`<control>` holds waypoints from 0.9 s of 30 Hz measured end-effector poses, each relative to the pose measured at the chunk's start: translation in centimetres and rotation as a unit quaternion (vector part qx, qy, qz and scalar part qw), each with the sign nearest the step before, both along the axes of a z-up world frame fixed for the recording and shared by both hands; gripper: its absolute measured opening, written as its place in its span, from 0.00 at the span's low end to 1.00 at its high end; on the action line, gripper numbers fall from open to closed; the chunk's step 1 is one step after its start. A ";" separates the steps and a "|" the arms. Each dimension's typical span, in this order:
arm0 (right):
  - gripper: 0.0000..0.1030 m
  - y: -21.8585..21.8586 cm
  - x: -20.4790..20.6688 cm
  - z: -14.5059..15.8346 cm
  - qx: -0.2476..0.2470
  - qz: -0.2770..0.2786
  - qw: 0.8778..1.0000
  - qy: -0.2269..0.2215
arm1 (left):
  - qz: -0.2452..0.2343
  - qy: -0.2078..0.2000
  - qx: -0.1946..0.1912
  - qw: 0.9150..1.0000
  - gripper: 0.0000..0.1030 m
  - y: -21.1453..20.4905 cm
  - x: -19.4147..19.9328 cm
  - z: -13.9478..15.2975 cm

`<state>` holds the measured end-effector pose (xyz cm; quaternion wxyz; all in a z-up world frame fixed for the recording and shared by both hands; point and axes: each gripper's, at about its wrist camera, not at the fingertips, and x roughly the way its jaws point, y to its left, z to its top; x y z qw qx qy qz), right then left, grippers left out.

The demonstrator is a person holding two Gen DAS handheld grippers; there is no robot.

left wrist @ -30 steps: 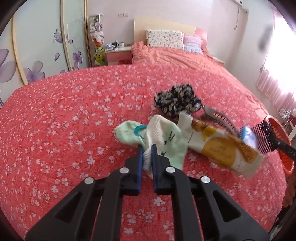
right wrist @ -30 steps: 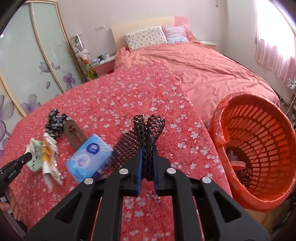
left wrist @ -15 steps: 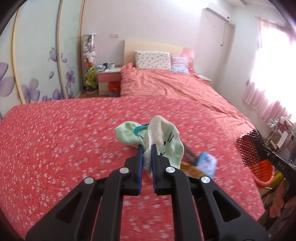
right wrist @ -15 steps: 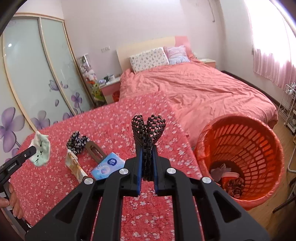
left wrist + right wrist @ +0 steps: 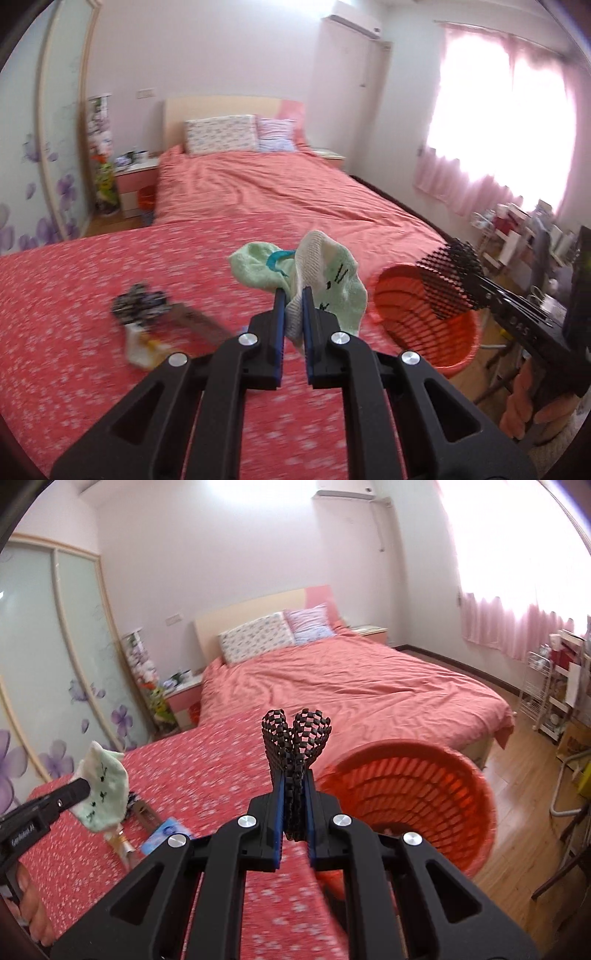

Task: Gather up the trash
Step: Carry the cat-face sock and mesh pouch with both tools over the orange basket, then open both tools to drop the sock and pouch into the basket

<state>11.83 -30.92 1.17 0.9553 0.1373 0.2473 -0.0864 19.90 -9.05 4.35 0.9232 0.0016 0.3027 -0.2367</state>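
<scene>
My left gripper (image 5: 292,295) is shut on a pale green sock (image 5: 332,284) and holds it in the air above the red flowered cover; the sock also shows in the right wrist view (image 5: 105,790). My right gripper (image 5: 293,781) is shut on a piece of black mesh (image 5: 295,734), held just left of the orange basket (image 5: 424,797). In the left wrist view the mesh (image 5: 450,280) hangs over the basket (image 5: 417,321) at the right.
On the flowered cover (image 5: 74,280) lie a dark floral cloth (image 5: 140,304), a brown clip (image 5: 199,319), a snack wrapper (image 5: 142,345) and a blue tissue pack (image 5: 164,834). A bed (image 5: 351,686) stands behind. A rack (image 5: 546,694) stands at the right wall.
Both grippers have risen and swung right toward the basket, each still holding its item. The clutter on the cover has dropped away to the left.
</scene>
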 end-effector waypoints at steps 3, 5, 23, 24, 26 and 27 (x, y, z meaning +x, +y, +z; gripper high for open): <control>0.10 -2.5 -0.4 -0.2 0.006 -0.024 1.000 -0.004 | -0.031 0.006 -0.007 0.999 0.09 -3.5 0.2 -0.3; 0.10 -3.9 -0.5 -0.4 0.013 -0.036 0.999 -0.005 | -0.051 0.009 -0.009 0.999 0.09 -5.9 0.2 -0.6; 0.35 -11.8 1.6 -5.0 0.076 -0.081 0.994 0.021 | -0.119 0.069 0.038 0.990 0.34 -20.7 4.5 -7.8; 0.37 -11.7 1.7 -5.3 0.075 -0.082 0.993 0.025 | -0.116 0.074 0.042 0.990 0.34 -20.6 4.7 -8.2; 0.40 -11.4 1.5 -5.7 0.068 -0.083 0.994 0.032 | -0.108 0.076 0.049 0.990 0.35 -20.2 4.9 -8.6; 0.40 -11.0 1.4 -5.9 0.062 -0.084 0.994 0.036 | -0.104 0.075 0.053 0.990 0.36 -19.8 5.0 -8.7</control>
